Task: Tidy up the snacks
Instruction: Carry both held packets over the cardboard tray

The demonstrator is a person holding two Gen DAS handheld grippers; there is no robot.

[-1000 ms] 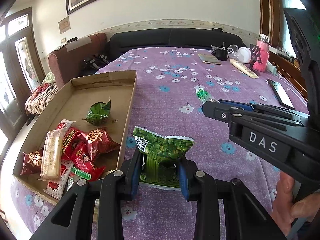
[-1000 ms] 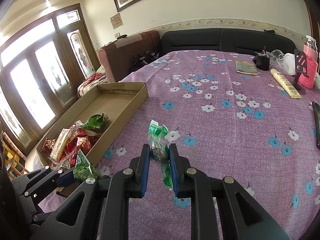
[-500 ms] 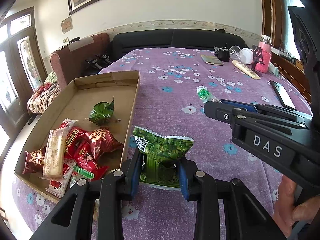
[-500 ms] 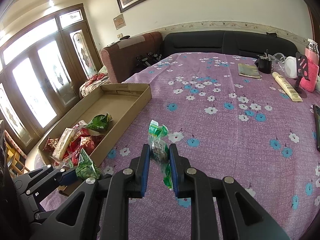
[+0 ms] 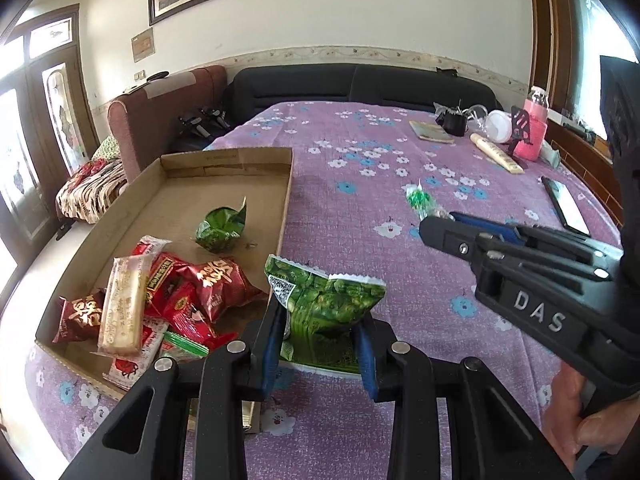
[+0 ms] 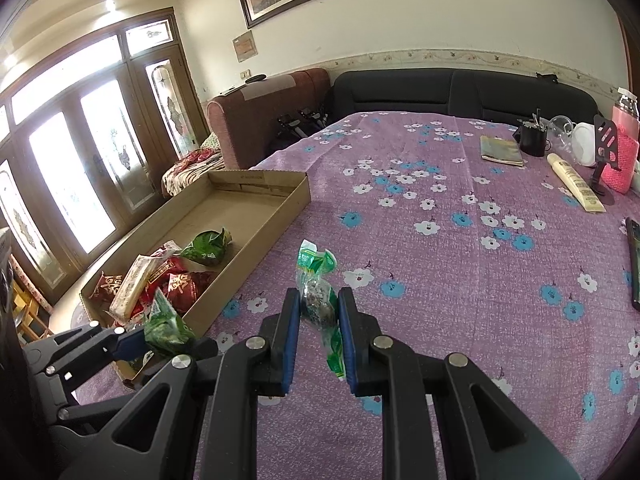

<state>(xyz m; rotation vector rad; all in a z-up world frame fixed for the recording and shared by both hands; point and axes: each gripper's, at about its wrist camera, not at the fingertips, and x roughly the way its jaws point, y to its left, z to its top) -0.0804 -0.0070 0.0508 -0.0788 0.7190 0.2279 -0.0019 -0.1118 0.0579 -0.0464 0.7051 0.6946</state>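
**Both grippers loaded beside the snack box**

Nearest to me, my left gripper (image 5: 320, 344) has its jaws clamped on a green pea snack bag (image 5: 326, 312), holding it upright just above the purple flowered cloth (image 5: 360, 208), right beside the near corner of the cardboard box (image 5: 224, 158). From the right wrist camera, the same bag (image 6: 166, 326) sits at that corner.

My right gripper (image 6: 318, 330) has its jaws nearly closed on a slim clear packet with green ends (image 6: 318, 292); the packet stands between the blue pads, its upper end poking above them. A hand (image 5: 580, 428) grips the right gripper's handle at the frame edge.

Inside the box, the near end holds a pile of red snack packets (image 5: 192, 292) with a pale wrapped bar (image 5: 122, 308) lying across them. A folded green packet (image 5: 220, 228) lies alone further in; the far end shows bare cardboard.

Further out, a phone (image 5: 566, 206) lies on the cloth. At the far edge stand a pink bottle (image 5: 534, 128), a black cup (image 5: 454, 124), and a booklet (image 6: 502, 150).
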